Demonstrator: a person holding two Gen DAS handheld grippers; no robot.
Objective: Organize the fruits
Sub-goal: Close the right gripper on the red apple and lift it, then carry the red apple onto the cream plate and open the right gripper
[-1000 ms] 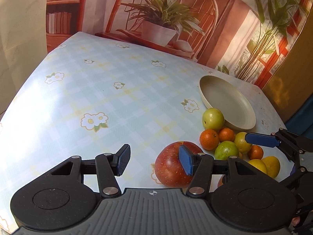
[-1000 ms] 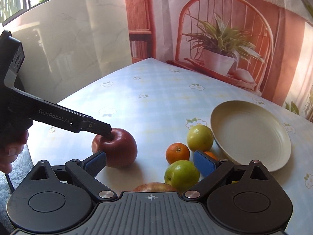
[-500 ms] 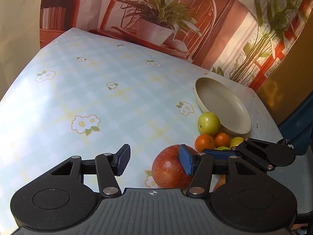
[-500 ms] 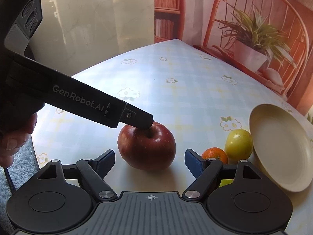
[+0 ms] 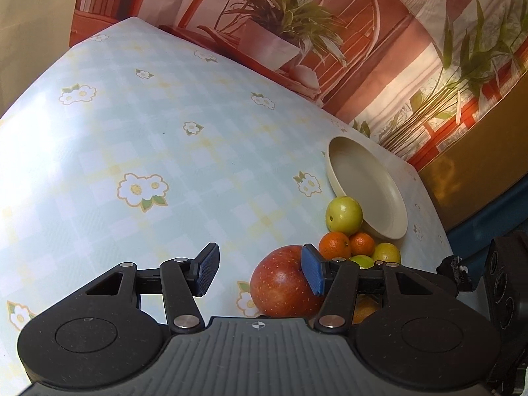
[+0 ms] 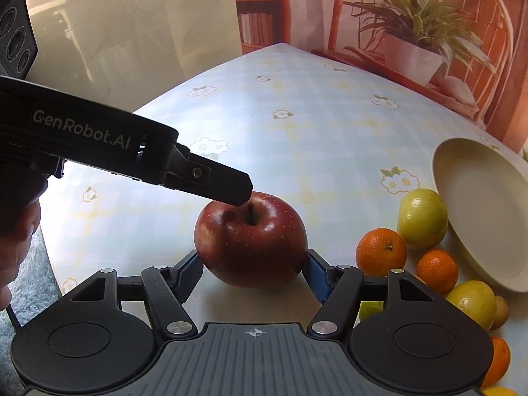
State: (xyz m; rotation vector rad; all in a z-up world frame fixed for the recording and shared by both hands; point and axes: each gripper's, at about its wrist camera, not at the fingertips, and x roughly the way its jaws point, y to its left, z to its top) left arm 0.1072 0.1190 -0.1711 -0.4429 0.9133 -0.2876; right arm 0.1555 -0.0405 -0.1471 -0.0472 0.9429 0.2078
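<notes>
A large red apple [image 6: 250,237] stands on the flowered tablecloth. My right gripper [image 6: 252,274] has it between its jaws, which are closing; both blue pads touch the apple's lower sides. One black finger [image 6: 231,188] of my left gripper lies over the apple's top by the stem. In the left wrist view the left gripper [image 5: 260,272] is open with only cloth between its pads, and the apple [image 5: 280,287] sits just behind its right pad. A cream plate [image 6: 478,217] lies empty at the right.
Beside the plate [image 5: 366,191] lie a yellow-green fruit [image 6: 422,219], oranges [image 6: 381,252] and more yellow and green fruit in a cluster. A hand [image 6: 16,247] holds the left gripper at the table's near left edge. A printed backdrop stands behind the table.
My right gripper has swung from the green fruit over to the red apple, come down, and narrowed its jaws onto it. The left gripper stayed by the apple, rolling slightly.
</notes>
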